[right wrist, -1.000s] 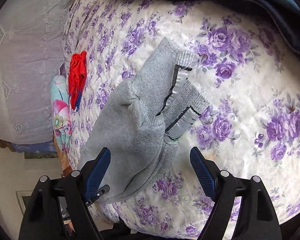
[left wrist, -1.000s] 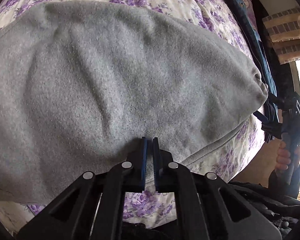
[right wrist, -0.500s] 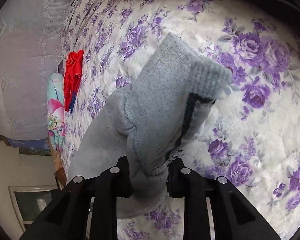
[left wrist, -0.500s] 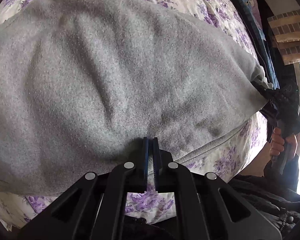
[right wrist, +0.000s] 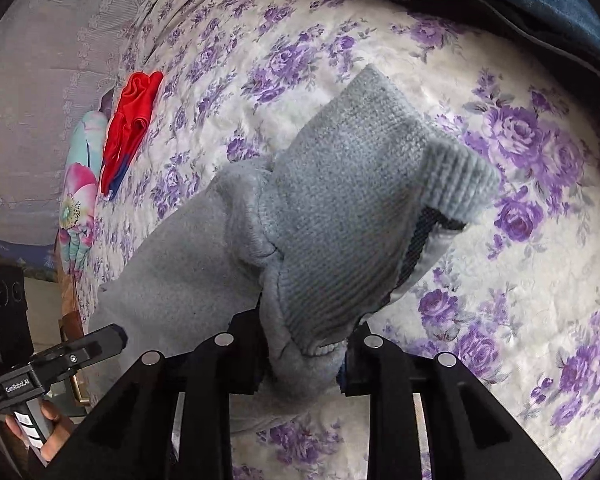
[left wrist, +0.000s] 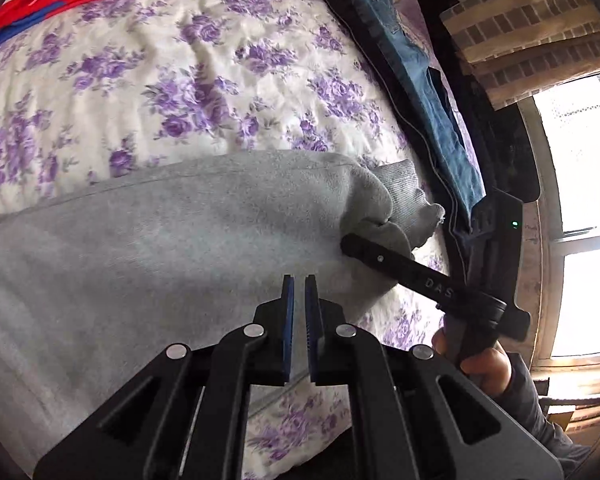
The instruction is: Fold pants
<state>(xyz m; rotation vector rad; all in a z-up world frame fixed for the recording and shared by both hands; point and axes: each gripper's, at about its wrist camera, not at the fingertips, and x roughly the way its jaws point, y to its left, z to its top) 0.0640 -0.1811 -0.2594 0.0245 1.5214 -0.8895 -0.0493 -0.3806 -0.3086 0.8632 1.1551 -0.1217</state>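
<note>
The grey pants (left wrist: 172, 248) lie across the flower-printed bed (left wrist: 204, 80), a soft fleecy grey with a faintly speckled nap, spread wide and fairly flat toward my left side and bunched into folds at the end nearest my right. That end carries a ribbed knit band (right wrist: 456, 176), thicker in texture than the rest, and under its turned-over edge I see a dark mesh strip and a pale lining. My right gripper (right wrist: 304, 356) has its jaws clamped on a thick wad of this ribbed end, the fabric bulging up and out between them and lifted a little off the bed. My left gripper (left wrist: 299, 300) hovers over the near edge of the pants with its blue-padded jaws drawn almost together, only a narrow slit between them and no cloth in it. Beyond the pants a red garment (right wrist: 130, 120) lies on the far part of the bed, and blue jeans (left wrist: 416, 80) lie along the bed's edge by the window.
</note>
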